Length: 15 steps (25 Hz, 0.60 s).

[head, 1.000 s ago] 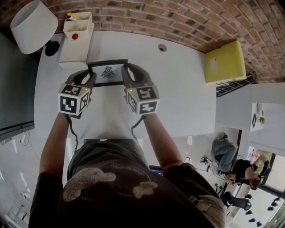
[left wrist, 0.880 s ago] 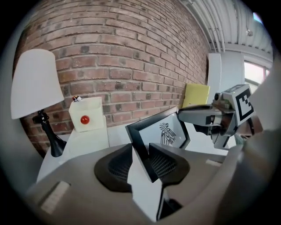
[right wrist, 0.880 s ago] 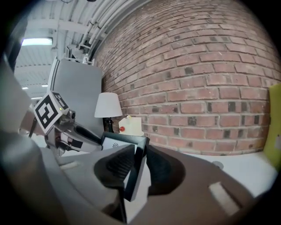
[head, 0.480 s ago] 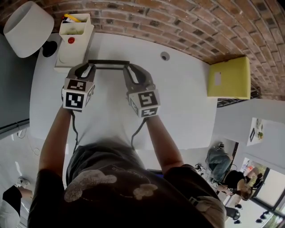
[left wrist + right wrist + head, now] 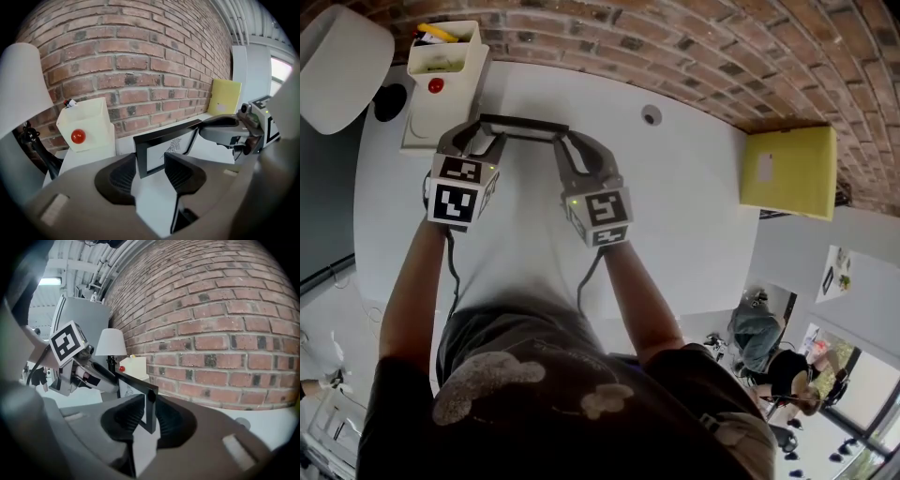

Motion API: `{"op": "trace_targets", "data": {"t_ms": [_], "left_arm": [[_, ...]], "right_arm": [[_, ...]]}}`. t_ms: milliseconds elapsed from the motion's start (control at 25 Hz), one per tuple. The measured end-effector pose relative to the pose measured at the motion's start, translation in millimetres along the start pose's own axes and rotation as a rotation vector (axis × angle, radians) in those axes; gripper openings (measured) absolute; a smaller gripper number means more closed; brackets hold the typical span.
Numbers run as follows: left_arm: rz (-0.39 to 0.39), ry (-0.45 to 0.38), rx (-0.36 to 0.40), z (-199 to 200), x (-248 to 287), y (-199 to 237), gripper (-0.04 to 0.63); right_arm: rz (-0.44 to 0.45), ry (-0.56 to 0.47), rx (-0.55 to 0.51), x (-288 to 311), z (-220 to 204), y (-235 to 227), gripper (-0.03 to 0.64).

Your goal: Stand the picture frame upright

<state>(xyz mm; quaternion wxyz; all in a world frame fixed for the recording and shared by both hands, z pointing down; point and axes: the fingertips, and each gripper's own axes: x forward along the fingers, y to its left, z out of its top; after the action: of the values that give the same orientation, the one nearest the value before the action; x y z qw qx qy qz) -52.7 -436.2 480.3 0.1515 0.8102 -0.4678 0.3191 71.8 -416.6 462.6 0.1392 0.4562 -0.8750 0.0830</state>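
The black picture frame (image 5: pixel 523 127) stood upright on the white desk (image 5: pixel 694 216), close to the brick wall (image 5: pixel 694 47) and just beside a white box (image 5: pixel 441 80) with a red button. A second before, it leaned back with its print facing up. That print showed a small dark figure, and any lettering was too small to read. The right gripper (image 5: pixel 578 142) pinched the frame's right edge. The left gripper (image 5: pixel 480 134) had just been opening its jaws, which stood spread around the left edge.
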Motion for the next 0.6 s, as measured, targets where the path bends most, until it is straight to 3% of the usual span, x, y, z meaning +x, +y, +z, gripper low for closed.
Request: {"op": "trace_targets", "data": {"t_ms": [200,600], "left_arm": [[0.004,0.077,0.058,-11.1,10.2,-0.6,0.224],[0.022,0.118,0.091,-22.0,12.5,5.4,0.244]], "right_arm": [[0.012,0.0,0.001,9.2,-4.6,-2.1,0.078],[0.049,0.013,-0.011,18.1,-14.4,7.3,0.078]]}}
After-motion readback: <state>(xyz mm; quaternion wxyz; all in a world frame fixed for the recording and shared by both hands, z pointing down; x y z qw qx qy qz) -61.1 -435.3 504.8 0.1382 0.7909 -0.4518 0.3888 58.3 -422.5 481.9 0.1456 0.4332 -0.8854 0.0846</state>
